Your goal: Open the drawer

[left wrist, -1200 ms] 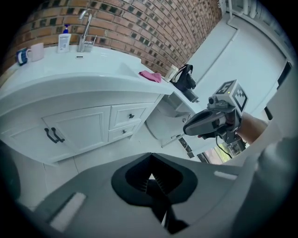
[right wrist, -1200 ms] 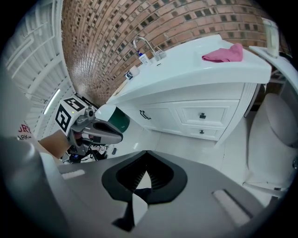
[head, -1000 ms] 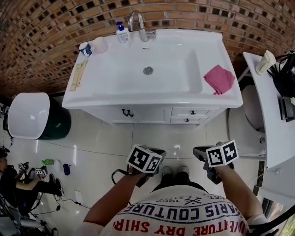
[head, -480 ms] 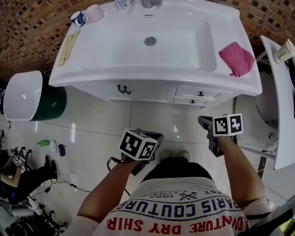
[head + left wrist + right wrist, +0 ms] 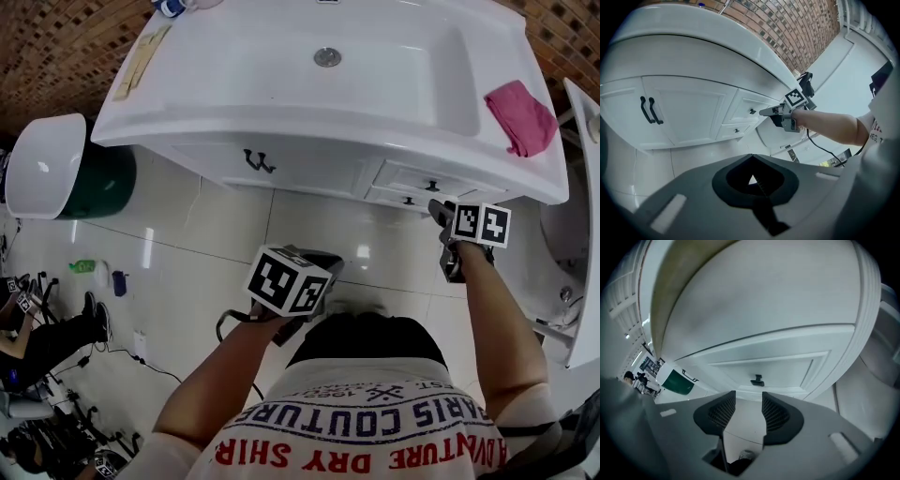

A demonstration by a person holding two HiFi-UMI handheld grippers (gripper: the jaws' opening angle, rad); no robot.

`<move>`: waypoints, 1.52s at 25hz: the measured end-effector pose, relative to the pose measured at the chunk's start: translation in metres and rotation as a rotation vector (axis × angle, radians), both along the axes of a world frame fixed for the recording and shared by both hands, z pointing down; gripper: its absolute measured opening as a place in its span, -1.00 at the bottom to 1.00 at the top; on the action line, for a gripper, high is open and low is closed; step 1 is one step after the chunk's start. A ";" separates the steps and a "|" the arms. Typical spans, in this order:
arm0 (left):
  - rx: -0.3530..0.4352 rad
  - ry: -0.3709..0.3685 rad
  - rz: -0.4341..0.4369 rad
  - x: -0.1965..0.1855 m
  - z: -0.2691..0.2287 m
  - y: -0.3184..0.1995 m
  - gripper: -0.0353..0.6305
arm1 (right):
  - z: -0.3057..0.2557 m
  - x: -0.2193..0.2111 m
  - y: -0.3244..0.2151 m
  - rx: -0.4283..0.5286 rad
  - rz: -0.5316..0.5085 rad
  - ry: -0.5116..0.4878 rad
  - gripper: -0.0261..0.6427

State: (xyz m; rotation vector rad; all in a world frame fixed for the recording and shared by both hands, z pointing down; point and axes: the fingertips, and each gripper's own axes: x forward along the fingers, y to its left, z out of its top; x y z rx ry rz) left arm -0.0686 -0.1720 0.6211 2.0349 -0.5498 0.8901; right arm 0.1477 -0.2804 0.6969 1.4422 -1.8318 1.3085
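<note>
A white vanity (image 5: 309, 159) has two small drawers under its right end, each with a black knob: the upper (image 5: 432, 186) and the lower (image 5: 408, 201). My right gripper (image 5: 438, 210) points at them, a short way in front of the fronts. In the right gripper view the upper drawer's knob (image 5: 757, 380) sits just beyond the right gripper (image 5: 748, 397). Its jaws have just been opening and hold nothing. My left gripper (image 5: 328, 261) hangs over the floor to the left, well back from the vanity. In the left gripper view the left gripper (image 5: 751, 157) is shut and empty.
Double cabinet doors with black handles (image 5: 255, 162) are left of the drawers. A pink cloth (image 5: 523, 117) lies on the sink's right rim. A green bin with a white lid (image 5: 56, 173) stands at the left. A white fixture (image 5: 577, 244) crowds the right side.
Both grippers have sunk and the view has closed in on the vanity. The right gripper has travelled forward to the drawer fronts. The left one has shifted less.
</note>
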 end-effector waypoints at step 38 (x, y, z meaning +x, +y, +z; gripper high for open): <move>0.000 -0.044 -0.011 -0.012 0.022 -0.004 -0.92 | 0.044 0.000 -0.031 0.016 0.057 0.206 -0.54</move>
